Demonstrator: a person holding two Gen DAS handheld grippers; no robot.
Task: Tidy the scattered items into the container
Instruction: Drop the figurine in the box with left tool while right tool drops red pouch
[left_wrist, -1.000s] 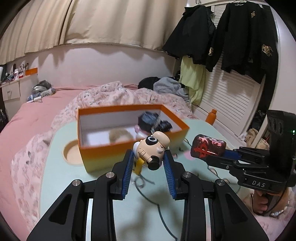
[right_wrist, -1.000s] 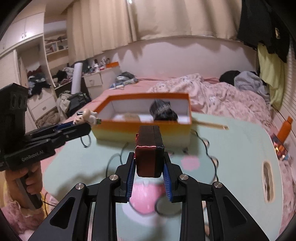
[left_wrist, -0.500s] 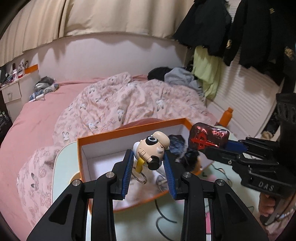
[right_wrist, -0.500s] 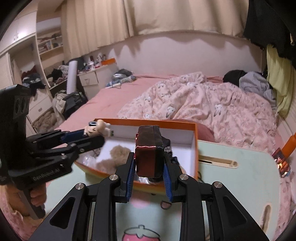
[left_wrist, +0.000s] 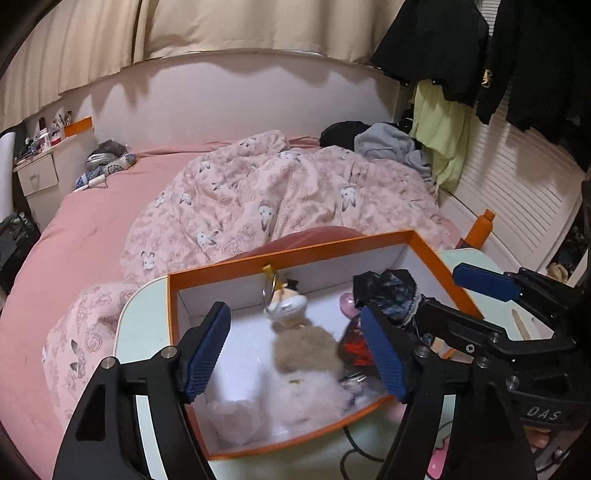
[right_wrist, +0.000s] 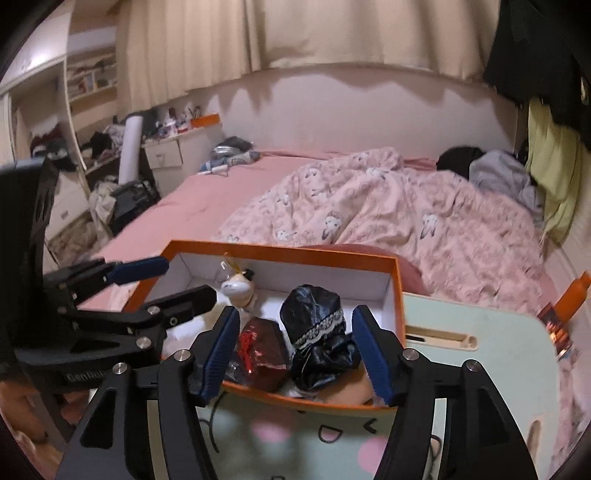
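Both tools, left (left_wrist: 295, 354) and right (right_wrist: 291, 354), hang spread and unloaded above the orange box (left_wrist: 291, 254) at the worktop's (right_wrist: 480, 373) far edge. Inside lie the figure (left_wrist: 286, 301), blurred, and what appears to be a dark red case (right_wrist: 264, 350).

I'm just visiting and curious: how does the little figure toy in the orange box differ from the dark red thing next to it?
The figure keychain is pale and rounded, with a metal ring; the dark red block is boxy, glossy and dark. The keychain lies toward the far wall of the orange box, while the block sits near its front edge. Both lie inside, free of the open left gripper and right gripper.
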